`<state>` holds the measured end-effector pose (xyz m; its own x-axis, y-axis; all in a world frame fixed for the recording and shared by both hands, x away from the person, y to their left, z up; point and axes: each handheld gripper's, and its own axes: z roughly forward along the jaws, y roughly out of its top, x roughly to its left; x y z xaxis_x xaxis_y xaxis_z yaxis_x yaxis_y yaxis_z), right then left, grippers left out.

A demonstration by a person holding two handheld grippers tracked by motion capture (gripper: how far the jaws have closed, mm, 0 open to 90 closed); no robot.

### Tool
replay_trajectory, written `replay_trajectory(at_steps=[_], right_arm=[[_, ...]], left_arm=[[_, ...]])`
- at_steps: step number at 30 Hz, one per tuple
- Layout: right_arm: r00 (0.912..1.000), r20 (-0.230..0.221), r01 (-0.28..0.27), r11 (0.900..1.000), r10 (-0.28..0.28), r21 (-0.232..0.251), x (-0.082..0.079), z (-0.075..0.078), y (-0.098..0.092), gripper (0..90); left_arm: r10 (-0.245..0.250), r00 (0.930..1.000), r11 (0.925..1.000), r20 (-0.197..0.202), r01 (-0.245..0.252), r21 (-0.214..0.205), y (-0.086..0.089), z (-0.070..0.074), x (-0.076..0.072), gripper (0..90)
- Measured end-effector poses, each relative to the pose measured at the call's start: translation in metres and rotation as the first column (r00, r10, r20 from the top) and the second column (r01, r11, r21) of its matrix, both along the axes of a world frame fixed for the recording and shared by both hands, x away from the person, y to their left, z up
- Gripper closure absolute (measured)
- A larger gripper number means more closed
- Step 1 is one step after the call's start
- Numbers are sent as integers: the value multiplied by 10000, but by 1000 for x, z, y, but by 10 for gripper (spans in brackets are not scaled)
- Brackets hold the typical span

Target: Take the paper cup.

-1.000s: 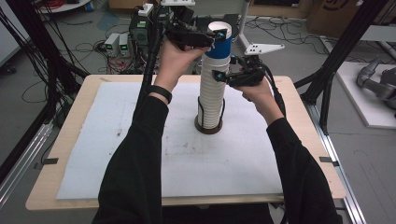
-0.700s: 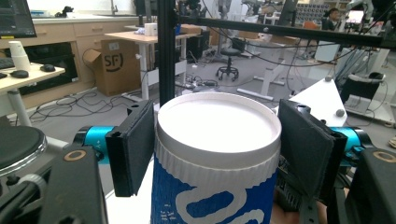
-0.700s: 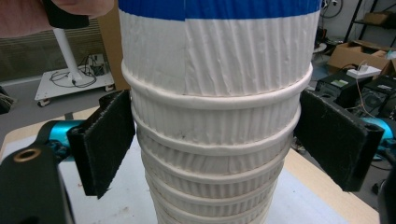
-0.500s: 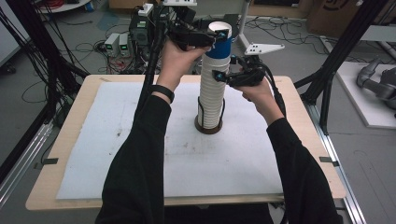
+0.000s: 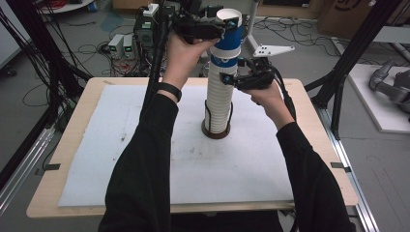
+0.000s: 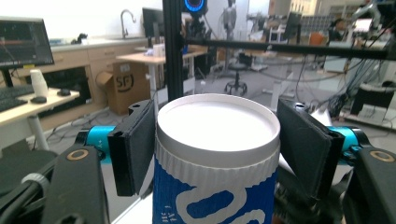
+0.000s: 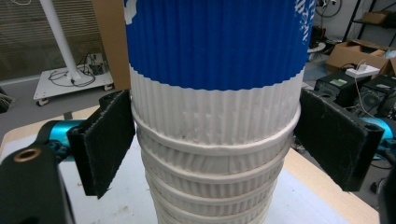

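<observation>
Your left claw [image 5: 231,25] is clamped on the top cup [image 5: 227,36], its jaws having just closed in; in the left gripper view the pads [image 6: 138,144] press the cup [image 6: 218,154] just under its rim from both sides. That cup sits at the head of the stack [image 5: 218,104], which stands upright in a dark holder [image 5: 215,132] near the middle of the counter [image 5: 72,140], toward its far side. Your right claw [image 5: 231,78] sits lower, on the right of the stack. Its jaws stand wide around the stack [image 7: 215,140]: the left pad [image 7: 105,144] touches the ribbed wall, the right pad is apart from it.
</observation>
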<state>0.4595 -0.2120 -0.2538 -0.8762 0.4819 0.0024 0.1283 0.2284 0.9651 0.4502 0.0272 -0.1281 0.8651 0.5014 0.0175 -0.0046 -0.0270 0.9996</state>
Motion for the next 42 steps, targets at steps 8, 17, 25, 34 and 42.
replay_trajectory(at_steps=[8,17,25,34,42], right_arm=[[10000,16,46,10000,-46,-52,-1,0,0,136],[10000,31,56,9999,-55,-85,-1,0,0,136],[10000,-10,97,9999,-97,-72,-1,0,1,136],[9999,-33,154,9998,-154,-158,-3,1,0,136],[9999,-22,170,9998,-170,-145,-3,1,1,136]], left_arm=[[256,9985,9994,479,-244,-263,8,12,-6,306],[249,9948,9977,992,-184,-653,13,31,-20,306],[297,9918,9988,1240,-246,-426,26,43,-36,306],[365,9897,9989,1388,-401,231,48,34,-68,306],[21,9961,10000,883,-19,-30,72,2,-90,306]])
